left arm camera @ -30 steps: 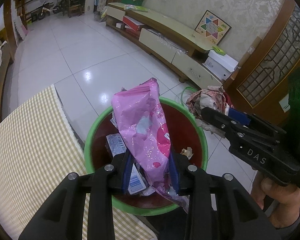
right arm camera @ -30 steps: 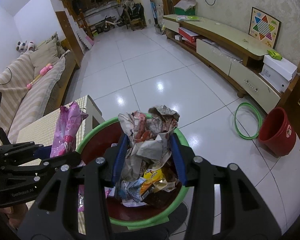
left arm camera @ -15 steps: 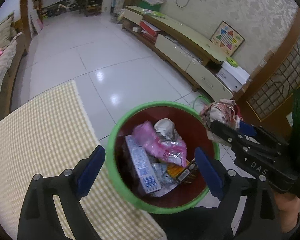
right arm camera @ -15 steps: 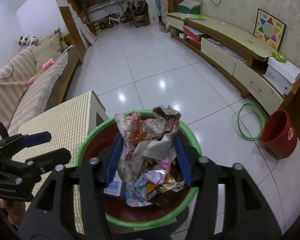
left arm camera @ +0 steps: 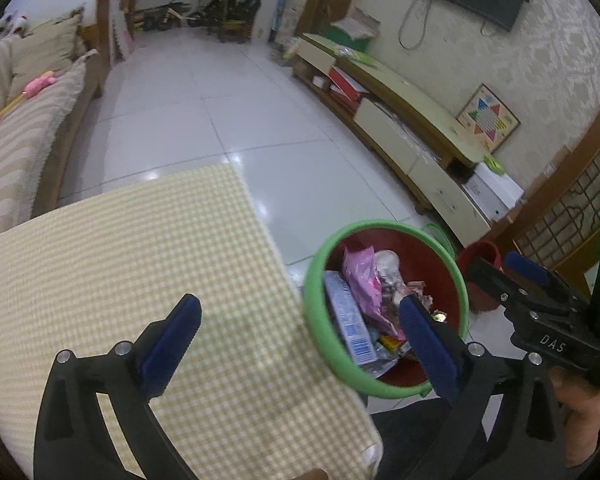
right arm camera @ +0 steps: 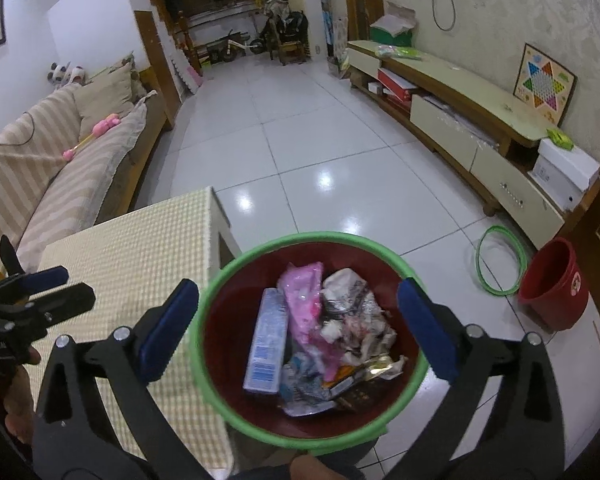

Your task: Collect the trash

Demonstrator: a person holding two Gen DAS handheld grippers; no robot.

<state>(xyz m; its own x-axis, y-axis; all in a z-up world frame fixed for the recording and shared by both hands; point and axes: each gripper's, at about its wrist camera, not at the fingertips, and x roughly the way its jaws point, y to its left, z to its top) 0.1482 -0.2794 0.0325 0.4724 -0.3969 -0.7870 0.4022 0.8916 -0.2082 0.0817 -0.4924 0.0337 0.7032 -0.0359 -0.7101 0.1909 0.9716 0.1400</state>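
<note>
A red bin with a green rim (right arm camera: 312, 238) (left arm camera: 320, 264) stands by the table's corner and holds trash: a pink plastic bag (right arm camera: 304, 300) (left arm camera: 360, 280), crumpled paper (right arm camera: 352, 312), a blue-white carton (right arm camera: 266, 344) (left arm camera: 348, 320) and wrappers. My right gripper (right arm camera: 300, 328) is open and empty right above the bin. My left gripper (left arm camera: 300, 344) is open and empty over the table's edge, left of the bin. Each gripper shows in the other's view, the right one (left arm camera: 516, 276) and the left one (right arm camera: 40, 284).
The table has a yellow checked cloth (left arm camera: 140, 260) (right arm camera: 132, 248). A striped sofa (right arm camera: 40, 168) is at the left. A long low cabinet (right arm camera: 460, 112) lines the right wall. A second red bucket (right arm camera: 552, 284) and a green hoop (right arm camera: 500, 260) are on the tiled floor.
The left gripper opened and dropped the pink bag into the bin, then moved left over the table. The right gripper opened and dropped the crumpled paper into the bin.
</note>
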